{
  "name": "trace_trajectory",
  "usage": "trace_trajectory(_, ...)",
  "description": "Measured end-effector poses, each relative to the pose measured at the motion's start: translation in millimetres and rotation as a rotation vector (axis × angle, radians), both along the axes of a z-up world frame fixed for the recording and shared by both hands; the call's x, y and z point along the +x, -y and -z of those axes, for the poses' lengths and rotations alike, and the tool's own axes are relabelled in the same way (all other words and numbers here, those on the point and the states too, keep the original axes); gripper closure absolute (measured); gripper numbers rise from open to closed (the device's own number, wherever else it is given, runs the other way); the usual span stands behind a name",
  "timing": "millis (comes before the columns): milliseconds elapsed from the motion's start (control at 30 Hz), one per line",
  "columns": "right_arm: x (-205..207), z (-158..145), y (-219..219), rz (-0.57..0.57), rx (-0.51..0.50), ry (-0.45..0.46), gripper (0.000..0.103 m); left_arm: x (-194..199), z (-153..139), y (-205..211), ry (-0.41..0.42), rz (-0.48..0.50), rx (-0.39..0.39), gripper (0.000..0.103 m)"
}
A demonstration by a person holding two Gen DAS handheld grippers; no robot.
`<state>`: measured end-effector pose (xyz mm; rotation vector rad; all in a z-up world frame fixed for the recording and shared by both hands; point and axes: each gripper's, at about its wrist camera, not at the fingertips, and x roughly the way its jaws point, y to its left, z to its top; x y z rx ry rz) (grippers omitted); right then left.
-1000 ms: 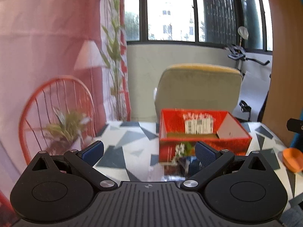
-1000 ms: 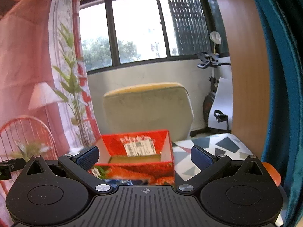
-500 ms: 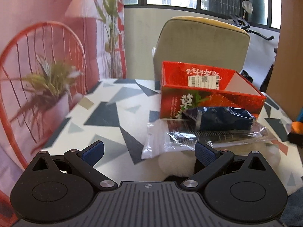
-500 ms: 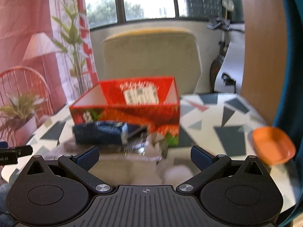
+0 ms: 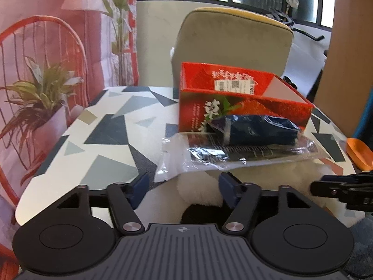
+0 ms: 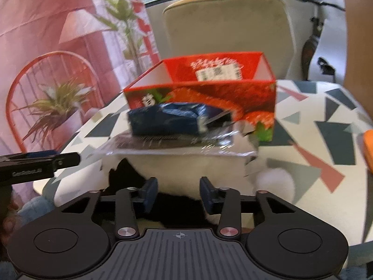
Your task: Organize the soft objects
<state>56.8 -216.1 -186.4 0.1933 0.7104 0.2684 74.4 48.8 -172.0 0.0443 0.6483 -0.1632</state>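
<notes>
Only the right view shows the fluffy toy's (image 6: pixel 186 170) black patch; only the left view shows the whole orange dish (image 5: pixel 359 152) at 3 o'clock. One red box (image 5: pixel 242 107), one blue pack (image 5: pixel 258 129) and one toy sit mid-table. The left gripper (image 5: pixel 184 186) and right gripper (image 6: pixel 178 191) are both partly open, holding nothing.

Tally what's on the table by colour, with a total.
Red: 1, box
Dark blue: 1, pack
Clear: 1, plastic bag
White and black: 1, plush
Orange: 1, dish
Total: 5
</notes>
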Motion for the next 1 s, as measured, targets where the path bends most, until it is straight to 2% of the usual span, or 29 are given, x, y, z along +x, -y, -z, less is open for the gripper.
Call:
trace_trajectory(133,12,14,-3,-0.021,0.027,-0.057,0.071,0,3,2,-0.009,0.008,0.006,0.040)
trace_trajectory(233,17,22,1,0.009,0.044,-0.090,0.071,0,4,1,-0.014,0.000,0.005,0.040)
trace_trajectory(467,9,9,8,0.053,0.013,0.013,0.071,6,-3,-3,-0.006,-0.014,-0.034,0.041)
trace_trajectory(633,10,-10,15,0.069,0.009,0.089,0.069,24,-16,-7,-0.016,-0.021,-0.120,0.042)
trace_trajectory(833,32,-18,22,0.088,-0.008,0.111,0.069,43,-22,7,0.001,-0.001,-0.103,0.042)
trace_trajectory(1000,45,-14,24,0.099,-0.026,0.119,0.066,54,-15,6,-0.002,-0.011,-0.076,0.042)
